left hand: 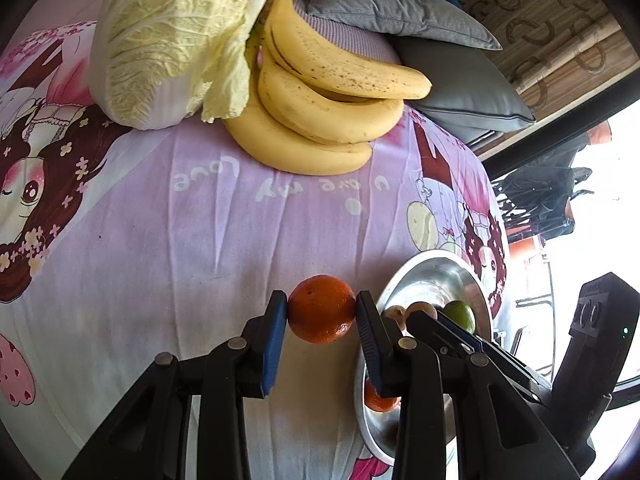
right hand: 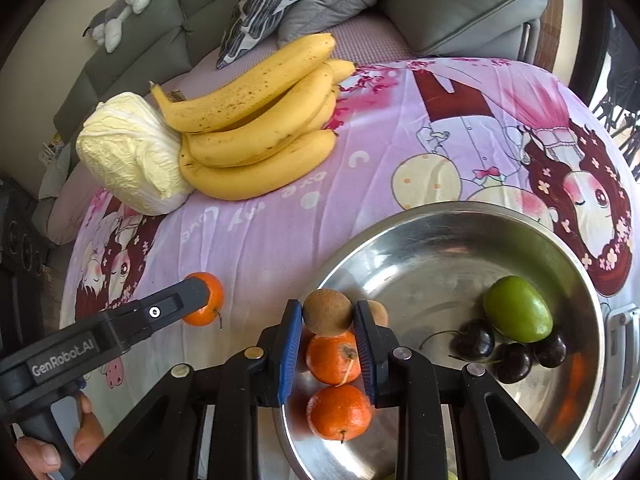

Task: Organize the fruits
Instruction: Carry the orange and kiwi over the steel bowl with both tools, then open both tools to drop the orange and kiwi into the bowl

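Note:
My left gripper [left hand: 321,308] is shut on an orange [left hand: 321,309] and holds it above the purple cloth, left of the steel bowl [left hand: 424,276]. The orange also shows in the right wrist view [right hand: 206,300]. My right gripper [right hand: 327,312] is shut on a brown kiwi [right hand: 327,312] over the near left part of the steel bowl [right hand: 440,256]. In the bowl lie two oranges [right hand: 333,356], a second kiwi [right hand: 378,312], a green lime [right hand: 518,309] and three dark cherries [right hand: 512,362].
A banana bunch [left hand: 320,108] and a napa cabbage [left hand: 172,40] lie at the far side of the cloth, also seen in the right wrist view as banana bunch [right hand: 256,128] and cabbage [right hand: 132,152]. Grey sofa cushions [right hand: 460,4] stand behind.

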`<state>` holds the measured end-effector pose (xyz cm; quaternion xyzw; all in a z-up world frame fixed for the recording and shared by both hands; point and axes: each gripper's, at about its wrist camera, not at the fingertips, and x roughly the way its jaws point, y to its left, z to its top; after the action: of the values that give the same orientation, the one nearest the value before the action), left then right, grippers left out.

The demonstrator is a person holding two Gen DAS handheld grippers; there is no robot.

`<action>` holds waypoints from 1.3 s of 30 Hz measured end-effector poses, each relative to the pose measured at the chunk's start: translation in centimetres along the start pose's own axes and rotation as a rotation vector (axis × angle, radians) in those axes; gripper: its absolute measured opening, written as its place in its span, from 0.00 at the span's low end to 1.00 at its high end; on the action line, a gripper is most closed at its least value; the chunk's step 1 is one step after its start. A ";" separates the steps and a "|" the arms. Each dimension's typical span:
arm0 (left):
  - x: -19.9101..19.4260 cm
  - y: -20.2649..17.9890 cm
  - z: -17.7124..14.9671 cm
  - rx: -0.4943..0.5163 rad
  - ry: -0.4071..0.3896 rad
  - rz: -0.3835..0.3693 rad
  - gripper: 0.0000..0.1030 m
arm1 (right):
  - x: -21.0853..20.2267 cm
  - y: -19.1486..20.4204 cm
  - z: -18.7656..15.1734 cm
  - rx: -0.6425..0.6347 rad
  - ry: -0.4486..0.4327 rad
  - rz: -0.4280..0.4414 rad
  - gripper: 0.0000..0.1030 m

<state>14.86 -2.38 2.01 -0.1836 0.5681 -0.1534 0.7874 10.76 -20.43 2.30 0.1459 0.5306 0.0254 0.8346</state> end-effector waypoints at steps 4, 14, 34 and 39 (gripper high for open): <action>-0.1 -1.8 -0.6 0.049 0.024 -0.008 0.36 | -0.3 -1.5 -0.3 0.041 0.018 -0.036 0.28; 0.8 -6.5 -3.4 0.163 0.105 -0.013 0.36 | -1.3 -4.2 -1.4 0.095 0.056 -0.122 0.28; 3.8 -10.6 -5.5 0.224 0.168 0.042 0.36 | -2.2 -8.2 -4.9 0.162 0.101 -0.170 0.28; 4.2 -10.8 -5.8 0.229 0.176 0.050 0.36 | -1.8 -8.4 -5.2 0.167 0.117 -0.172 0.28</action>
<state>10.24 -14.48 1.84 -0.0640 0.6181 -0.2130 0.7540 4.38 -27.75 -0.41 0.1671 0.5893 -0.0823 0.7862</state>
